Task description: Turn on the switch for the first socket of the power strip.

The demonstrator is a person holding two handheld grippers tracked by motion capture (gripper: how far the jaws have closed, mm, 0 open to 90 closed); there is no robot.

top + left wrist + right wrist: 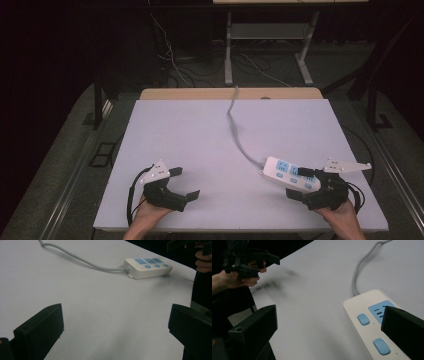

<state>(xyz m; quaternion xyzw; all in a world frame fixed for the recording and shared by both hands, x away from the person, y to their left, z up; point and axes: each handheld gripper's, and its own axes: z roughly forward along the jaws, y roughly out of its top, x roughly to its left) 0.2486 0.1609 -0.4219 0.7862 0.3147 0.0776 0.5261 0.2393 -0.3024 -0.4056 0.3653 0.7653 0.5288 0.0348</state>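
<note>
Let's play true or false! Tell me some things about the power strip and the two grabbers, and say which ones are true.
1. The power strip lies near the right gripper. True.
2. The power strip has red buttons. False: they are blue.
3. The left gripper holds the cord. False: its fingers are open over bare table.
4. The right gripper's fingers are open. True.
5. The cord runs toward the far edge of the table. True.

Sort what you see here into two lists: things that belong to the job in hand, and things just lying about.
Belongs to the job:
- power strip
- its grey cord
- right gripper, open beside the strip
- left gripper, open

Just lying about:
- loose cables on the floor
- metal stand behind the table
</note>
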